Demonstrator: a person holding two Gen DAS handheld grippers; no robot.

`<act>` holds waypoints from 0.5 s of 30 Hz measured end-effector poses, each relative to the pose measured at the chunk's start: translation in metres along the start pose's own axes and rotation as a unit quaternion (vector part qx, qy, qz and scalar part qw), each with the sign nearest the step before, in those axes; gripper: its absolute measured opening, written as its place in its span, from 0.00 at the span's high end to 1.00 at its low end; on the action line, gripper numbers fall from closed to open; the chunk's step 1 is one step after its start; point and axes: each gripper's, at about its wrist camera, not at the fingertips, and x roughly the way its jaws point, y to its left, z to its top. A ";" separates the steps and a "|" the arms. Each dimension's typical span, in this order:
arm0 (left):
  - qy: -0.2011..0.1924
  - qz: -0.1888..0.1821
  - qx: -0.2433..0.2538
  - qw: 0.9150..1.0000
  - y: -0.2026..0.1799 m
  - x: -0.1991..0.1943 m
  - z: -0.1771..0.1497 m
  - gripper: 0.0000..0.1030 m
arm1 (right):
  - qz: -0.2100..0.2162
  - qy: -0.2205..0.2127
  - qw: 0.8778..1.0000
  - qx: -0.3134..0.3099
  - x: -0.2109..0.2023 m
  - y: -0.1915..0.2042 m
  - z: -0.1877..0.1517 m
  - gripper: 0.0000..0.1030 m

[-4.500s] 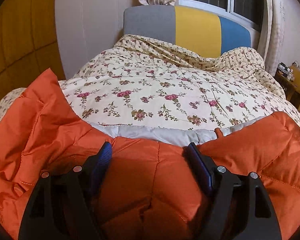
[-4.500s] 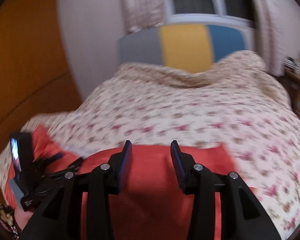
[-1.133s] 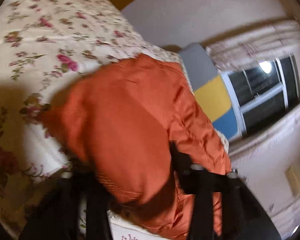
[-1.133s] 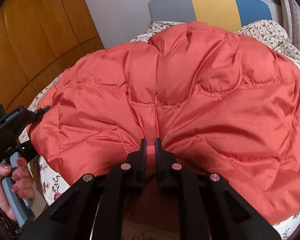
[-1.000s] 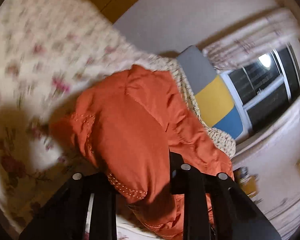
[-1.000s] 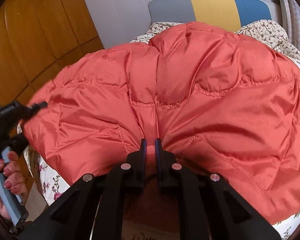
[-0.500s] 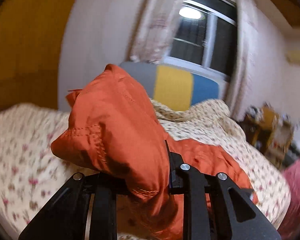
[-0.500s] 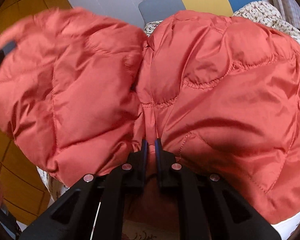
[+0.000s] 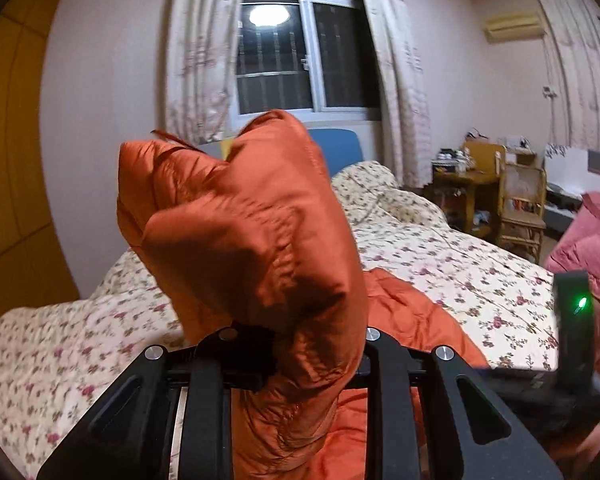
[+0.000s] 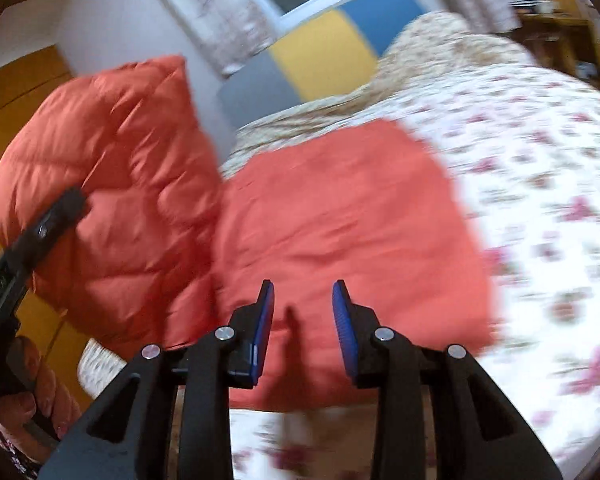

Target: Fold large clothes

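Observation:
An orange quilted jacket (image 9: 252,240) is partly lifted off the floral bed (image 9: 440,264). My left gripper (image 9: 312,352) is shut on a thick fold of it, and the puffed fabric stands up over the fingers and hides the pads. In the right wrist view that raised part (image 10: 112,168) hangs at the left with the left gripper (image 10: 60,208) clamped on its edge. The rest of the jacket (image 10: 340,208) lies flat on the bed. My right gripper (image 10: 303,308) hovers just above it; its jaws are opening, with nothing between the blue pads.
A grey, yellow and blue headboard (image 10: 320,52) stands at the far end under a window (image 9: 304,64). Wooden wardrobe panels (image 9: 8,160) line the left. A wooden chair (image 9: 520,208), a cluttered side table (image 9: 460,168) and a pink bedding heap (image 9: 592,240) stand to the right.
The right gripper has let go of the jacket, parted its jaws and drawn back. The left gripper has rolled upright and carried its fold up and over toward the right.

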 end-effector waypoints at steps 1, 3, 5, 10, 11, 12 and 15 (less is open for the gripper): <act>0.001 -0.003 0.005 1.000 -0.008 0.002 0.001 0.77 | -0.011 -0.003 1.000 0.010 -0.004 -0.012 0.003 0.71; 0.002 -0.012 0.011 1.000 -0.016 0.007 0.002 0.77 | -0.022 -0.001 0.999 0.031 -0.009 -0.030 0.005 0.71; 0.005 -0.021 0.020 1.000 -0.026 0.012 -0.001 0.77 | -0.023 0.005 0.999 0.048 -0.012 -0.044 0.003 0.71; 0.013 -0.047 0.048 0.998 -0.054 0.025 -0.005 0.76 | -0.017 0.014 0.997 0.073 -0.017 -0.058 -0.009 0.71; 0.015 -0.053 0.051 0.997 -0.060 0.028 -0.004 0.74 | -0.015 0.015 0.997 0.078 -0.018 -0.062 -0.009 0.70; 0.020 -0.059 0.057 0.996 -0.065 0.030 -0.007 0.74 | -0.017 0.016 0.996 0.083 -0.019 -0.064 -0.009 0.68; 0.034 -0.093 0.075 0.992 -0.084 0.039 -0.017 0.63 | -0.014 0.015 0.995 0.095 -0.028 -0.070 -0.009 0.65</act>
